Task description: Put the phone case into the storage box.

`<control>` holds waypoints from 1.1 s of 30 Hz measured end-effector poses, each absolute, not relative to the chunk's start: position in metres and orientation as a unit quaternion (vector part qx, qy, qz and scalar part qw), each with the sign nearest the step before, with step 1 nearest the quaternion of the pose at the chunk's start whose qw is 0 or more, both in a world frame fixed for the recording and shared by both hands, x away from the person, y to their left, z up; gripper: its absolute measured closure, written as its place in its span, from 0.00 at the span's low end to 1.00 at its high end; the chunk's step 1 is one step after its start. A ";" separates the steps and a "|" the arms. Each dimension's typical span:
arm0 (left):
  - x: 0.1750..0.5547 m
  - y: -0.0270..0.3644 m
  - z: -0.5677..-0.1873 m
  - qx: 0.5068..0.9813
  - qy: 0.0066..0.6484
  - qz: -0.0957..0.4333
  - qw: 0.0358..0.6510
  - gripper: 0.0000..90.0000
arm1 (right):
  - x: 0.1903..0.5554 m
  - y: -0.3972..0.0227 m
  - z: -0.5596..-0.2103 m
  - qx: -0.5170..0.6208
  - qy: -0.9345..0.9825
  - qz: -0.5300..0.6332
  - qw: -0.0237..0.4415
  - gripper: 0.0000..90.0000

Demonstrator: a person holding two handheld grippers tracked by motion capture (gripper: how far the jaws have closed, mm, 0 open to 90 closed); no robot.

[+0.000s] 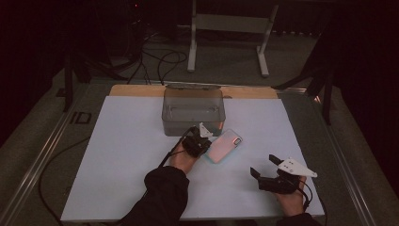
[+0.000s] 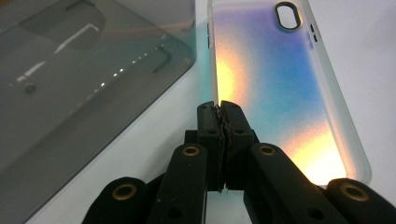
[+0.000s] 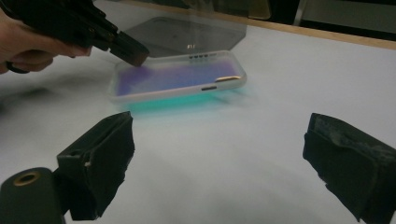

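- Left gripper (image 2: 219, 108): jaws pinched together on the long edge of the iridescent translucent phone case (image 2: 275, 88).
- Case lies on the white table sheet (image 1: 122, 141), just beside the smoky clear plastic box (image 1: 193, 110).
- Right gripper (image 3: 219, 154): jaws wide, nothing between them, well apart from the case.

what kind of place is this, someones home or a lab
Most likely a lab or recording workspace, not a home: a table with a white mat, loose cables on the floor behind it, and a metal stand.
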State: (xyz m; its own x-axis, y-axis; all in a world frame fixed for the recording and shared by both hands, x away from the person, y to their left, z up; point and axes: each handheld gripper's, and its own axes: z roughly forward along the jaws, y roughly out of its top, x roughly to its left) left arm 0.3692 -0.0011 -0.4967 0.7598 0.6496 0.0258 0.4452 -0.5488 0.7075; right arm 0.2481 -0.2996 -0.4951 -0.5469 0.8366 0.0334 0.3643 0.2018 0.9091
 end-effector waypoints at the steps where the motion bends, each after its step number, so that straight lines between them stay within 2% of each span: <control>1: 0.368 0.001 -0.493 0.866 0.315 0.145 0.361 0.99 | 0.248 -0.300 -0.495 0.408 0.736 0.482 0.245 0.10; 28: 0.347 0.033 -0.449 0.837 0.315 0.170 0.414 0.99 | 0.249 -0.298 -0.496 0.407 0.738 0.482 0.240 0.10; 33: 0.343 0.040 -0.442 0.830 0.317 0.175 0.425 0.99 | 0.249 -0.297 -0.495 0.411 0.731 0.496 0.226 0.10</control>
